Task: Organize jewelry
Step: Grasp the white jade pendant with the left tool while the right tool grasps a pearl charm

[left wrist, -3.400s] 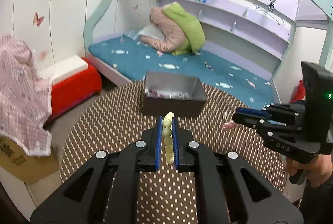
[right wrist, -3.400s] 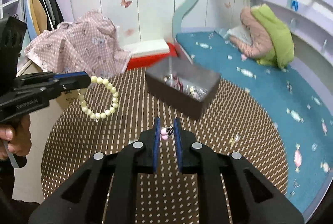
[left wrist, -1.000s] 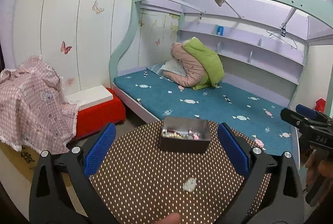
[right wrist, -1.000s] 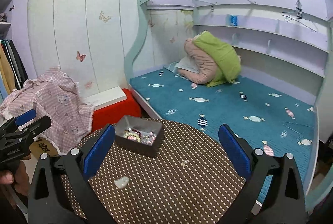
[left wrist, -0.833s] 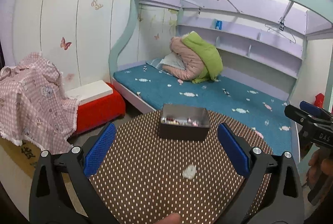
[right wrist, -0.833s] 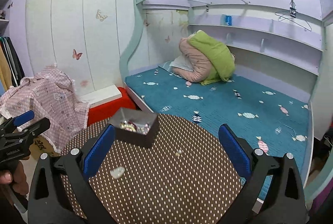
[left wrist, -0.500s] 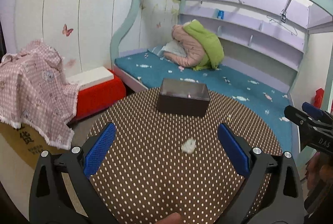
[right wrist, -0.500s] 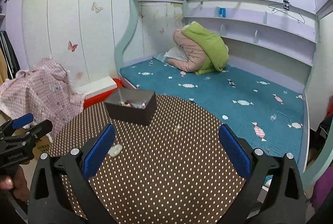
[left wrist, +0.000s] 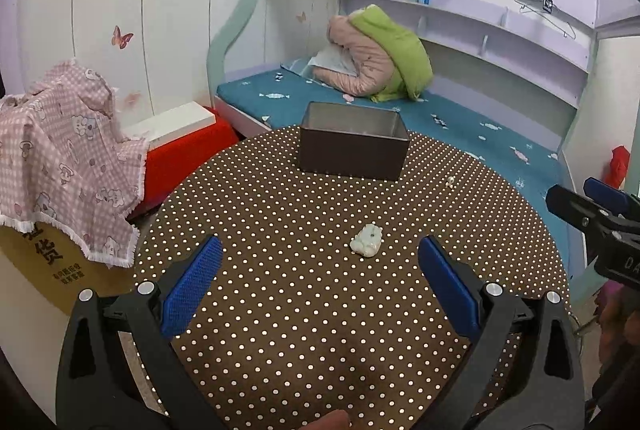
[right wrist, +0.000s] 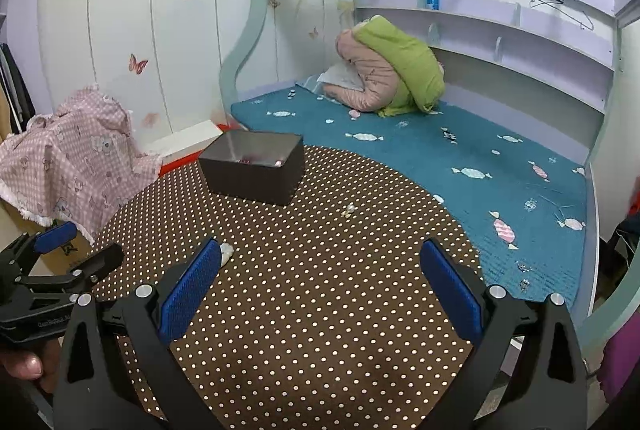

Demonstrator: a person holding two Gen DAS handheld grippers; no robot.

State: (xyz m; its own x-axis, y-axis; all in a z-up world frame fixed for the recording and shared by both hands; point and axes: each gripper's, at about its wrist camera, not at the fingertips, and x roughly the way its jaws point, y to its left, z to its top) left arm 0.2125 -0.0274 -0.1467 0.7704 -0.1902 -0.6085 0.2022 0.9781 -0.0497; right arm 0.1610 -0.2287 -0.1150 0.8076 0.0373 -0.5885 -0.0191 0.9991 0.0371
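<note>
A dark grey open box (left wrist: pixel 353 146) stands at the far side of a round brown polka-dot table (left wrist: pixel 280 310); in the right wrist view the box (right wrist: pixel 256 172) holds some jewelry. A pale green-white pendant (left wrist: pixel 366 240) lies on the table ahead of my left gripper (left wrist: pixel 320 282), which is wide open and empty. A small pale trinket (left wrist: pixel 451 182) lies right of the box, also in the right wrist view (right wrist: pixel 350 210). My right gripper (right wrist: pixel 320 286) is wide open and empty; the pendant (right wrist: pixel 226 252) peeks out beside its left finger.
A bunk bed with a teal mattress (right wrist: pixel 440 146) lies behind the table. A pink checked cloth (left wrist: pixel 60 158) covers a cardboard box on the left, next to a red box (left wrist: pixel 188 150). The right gripper shows at the right edge of the left wrist view (left wrist: pixel 592 214).
Both grippers, shut on jewelry 3.4 s ago, are now wide open and empty. Over the last second both have dropped lower and closer to the table; the box looks nearer.
</note>
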